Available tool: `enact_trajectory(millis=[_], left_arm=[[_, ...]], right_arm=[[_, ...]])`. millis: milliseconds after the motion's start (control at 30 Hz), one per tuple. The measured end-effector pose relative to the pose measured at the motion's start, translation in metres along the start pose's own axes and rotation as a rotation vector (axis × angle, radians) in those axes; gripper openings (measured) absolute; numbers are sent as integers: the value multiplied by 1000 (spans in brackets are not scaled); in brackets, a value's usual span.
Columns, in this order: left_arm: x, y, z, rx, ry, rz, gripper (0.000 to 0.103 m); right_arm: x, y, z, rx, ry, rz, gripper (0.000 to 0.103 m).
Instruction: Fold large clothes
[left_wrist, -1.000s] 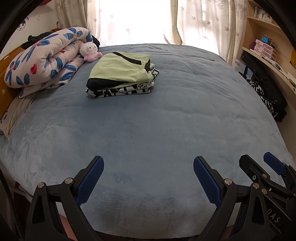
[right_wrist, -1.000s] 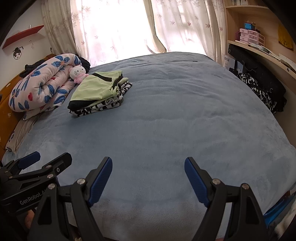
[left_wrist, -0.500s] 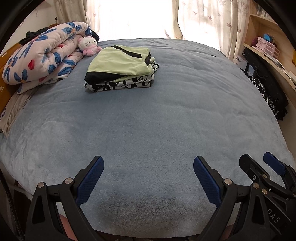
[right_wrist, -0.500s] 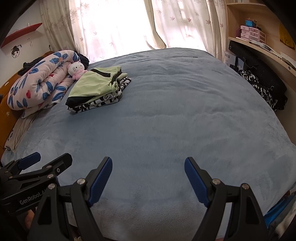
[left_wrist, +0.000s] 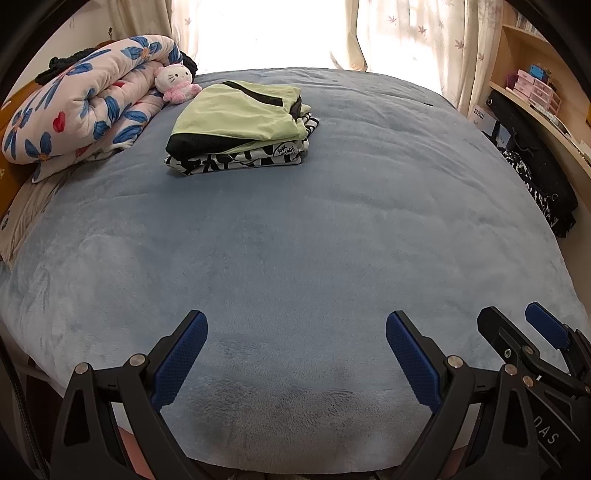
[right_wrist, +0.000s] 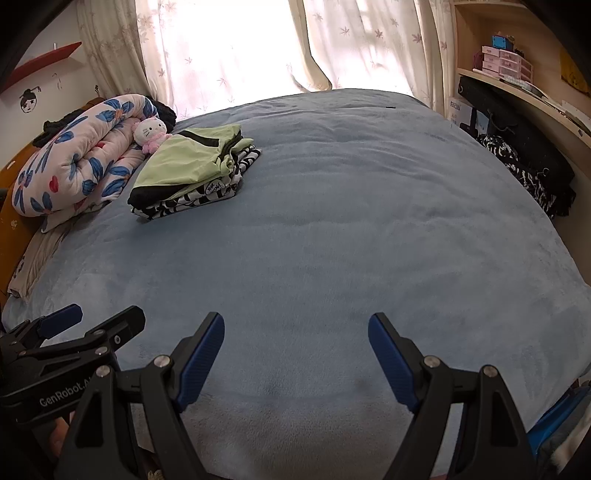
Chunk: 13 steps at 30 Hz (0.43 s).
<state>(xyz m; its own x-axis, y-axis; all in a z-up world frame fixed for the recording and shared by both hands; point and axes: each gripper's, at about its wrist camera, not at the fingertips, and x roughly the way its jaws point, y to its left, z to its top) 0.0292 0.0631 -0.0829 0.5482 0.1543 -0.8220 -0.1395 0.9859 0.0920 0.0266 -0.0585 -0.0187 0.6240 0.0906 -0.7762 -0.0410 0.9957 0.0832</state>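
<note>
A stack of folded clothes (left_wrist: 240, 125), a light green garment with black trim on top of a black-and-white patterned one, lies at the far left of the blue bed (left_wrist: 314, 240); it also shows in the right wrist view (right_wrist: 192, 170). My left gripper (left_wrist: 295, 354) is open and empty above the bed's near edge. My right gripper (right_wrist: 295, 354) is open and empty beside it, to its right. Each gripper shows at the edge of the other's view.
A rolled floral quilt (left_wrist: 81, 96) and a Hello Kitty plush (left_wrist: 175, 83) lie at the bed's far left. Shelves with pink boxes (right_wrist: 506, 62) and dark clothes (right_wrist: 528, 162) line the right side. Curtains (right_wrist: 236, 48) hang behind.
Both views have shifted slightly, so the folded stack sits a little differently in each frame. Both grippers stay open and empty over the near edge.
</note>
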Motion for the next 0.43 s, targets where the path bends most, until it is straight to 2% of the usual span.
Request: enact_trajectory(millis=[433], left_arm=[[6, 4, 1, -2, 14, -2, 96]], right_arm=[[5, 0, -1, 0, 13, 3, 81]])
